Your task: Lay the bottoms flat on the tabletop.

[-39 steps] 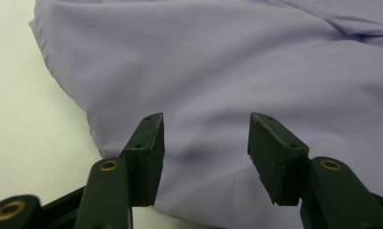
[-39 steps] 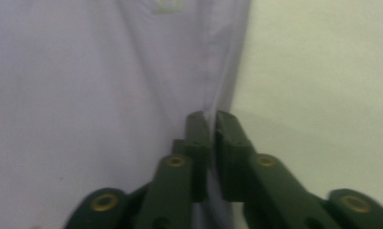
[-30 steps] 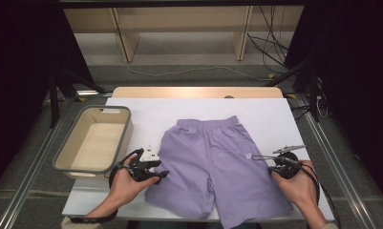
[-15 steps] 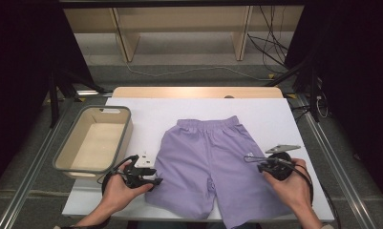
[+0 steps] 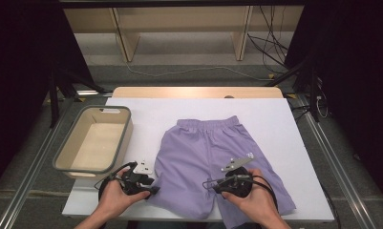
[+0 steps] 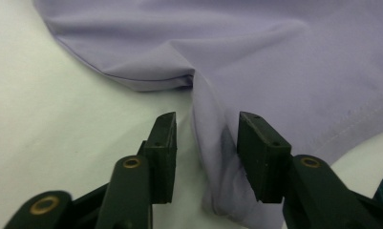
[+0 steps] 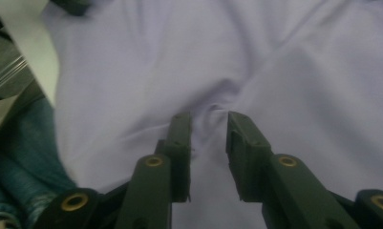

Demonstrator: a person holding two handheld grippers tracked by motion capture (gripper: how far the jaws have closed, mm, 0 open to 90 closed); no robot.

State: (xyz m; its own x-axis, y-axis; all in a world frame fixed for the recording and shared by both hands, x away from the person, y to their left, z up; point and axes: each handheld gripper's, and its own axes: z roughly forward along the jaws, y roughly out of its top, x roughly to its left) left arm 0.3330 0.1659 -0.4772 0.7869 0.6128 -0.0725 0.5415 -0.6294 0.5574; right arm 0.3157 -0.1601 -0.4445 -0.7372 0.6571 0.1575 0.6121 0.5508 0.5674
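Shorts (image 5: 213,157) of lilac cloth lie flat on the desk (image 5: 284,124), waistband toward the far edge, 2 legs toward the near edge, where the person's hands cover part of each hem. At the hem of the leg nearer the bin, the left gripper (image 6: 206,143) has just been closing, a raised fold between its jaws; whether both pads press it is hard to tell. Over the other leg, the right gripper (image 7: 208,138) has just been opening, jaws parted astride a puckered ridge. Near the desk's left edge stands a grey bin (image 5: 127,126).
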